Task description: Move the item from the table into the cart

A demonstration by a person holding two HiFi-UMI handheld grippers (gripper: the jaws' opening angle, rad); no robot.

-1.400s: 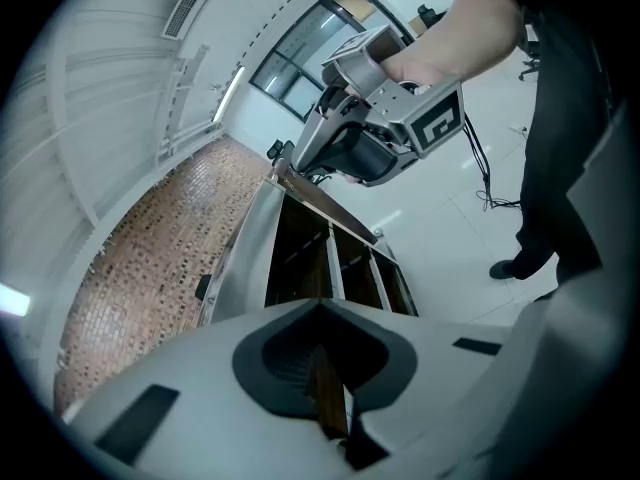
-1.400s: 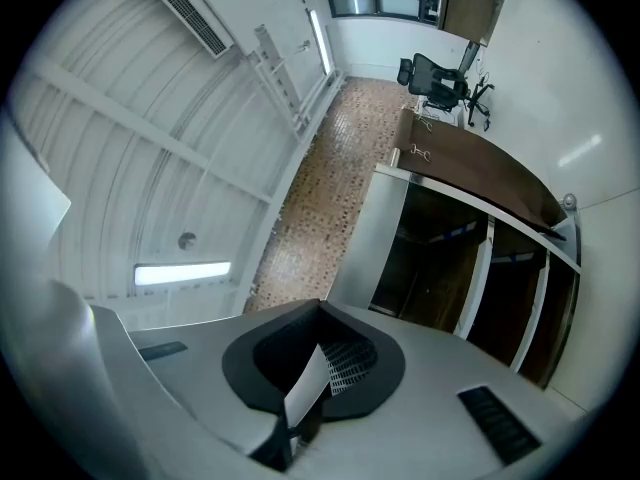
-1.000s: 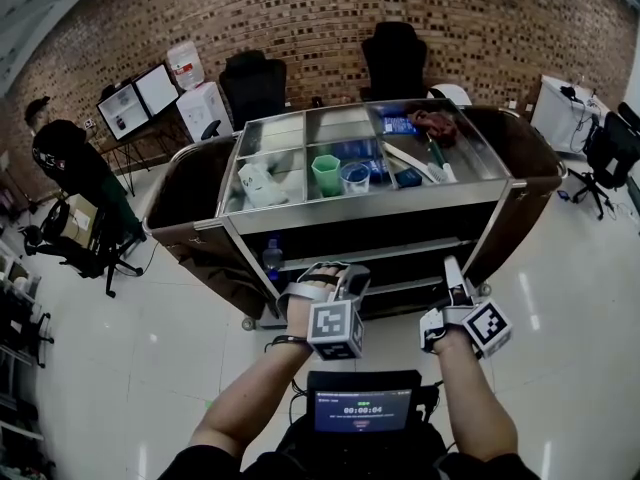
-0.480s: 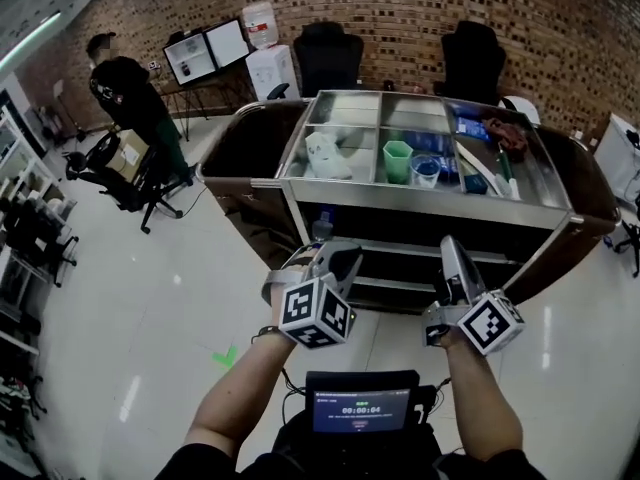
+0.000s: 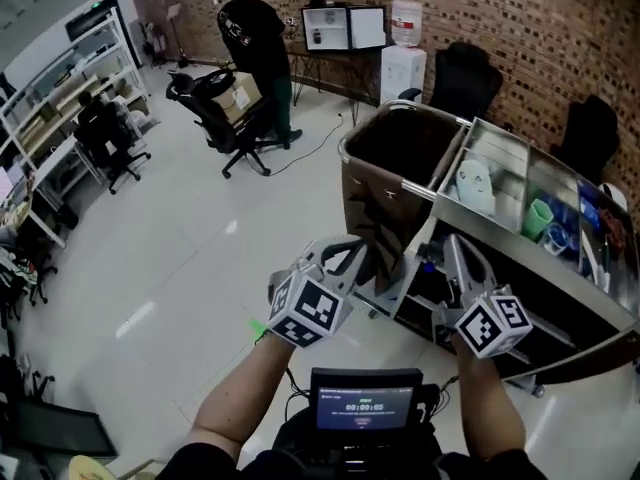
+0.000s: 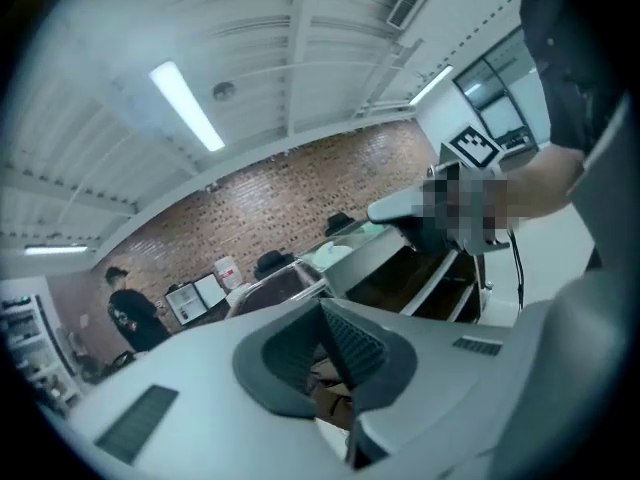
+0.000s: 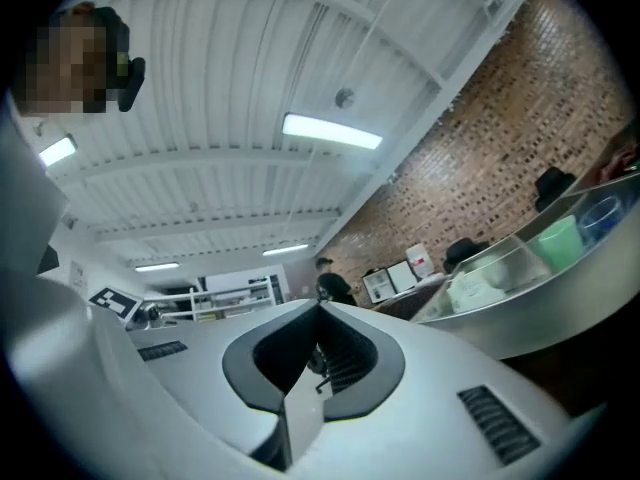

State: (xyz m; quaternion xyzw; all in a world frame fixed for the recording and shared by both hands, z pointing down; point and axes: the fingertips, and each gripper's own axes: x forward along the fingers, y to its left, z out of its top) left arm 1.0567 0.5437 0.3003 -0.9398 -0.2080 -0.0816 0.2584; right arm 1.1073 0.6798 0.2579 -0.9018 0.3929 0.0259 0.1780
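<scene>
Two pairs of tongs, both pressed together and pinching nothing: my left tongs (image 5: 350, 253) and right tongs (image 5: 458, 253) hang side by side in front of me, tips forward. A second ago the cart (image 5: 436, 194) stood square ahead of them; now it has slid off to the right of the head view and bare floor (image 5: 190, 258) fills the middle, with a standing person (image 5: 255, 28) far off by the desks. I read that as a turn away from the cart to fetch the item, so the move has hardly begun. No view shows the item or its table. The cart is steel-topped and split into compartments, with a dark bag (image 5: 395, 148) hung at its near end; a green cup (image 5: 537, 218) already sits inside.
</scene>
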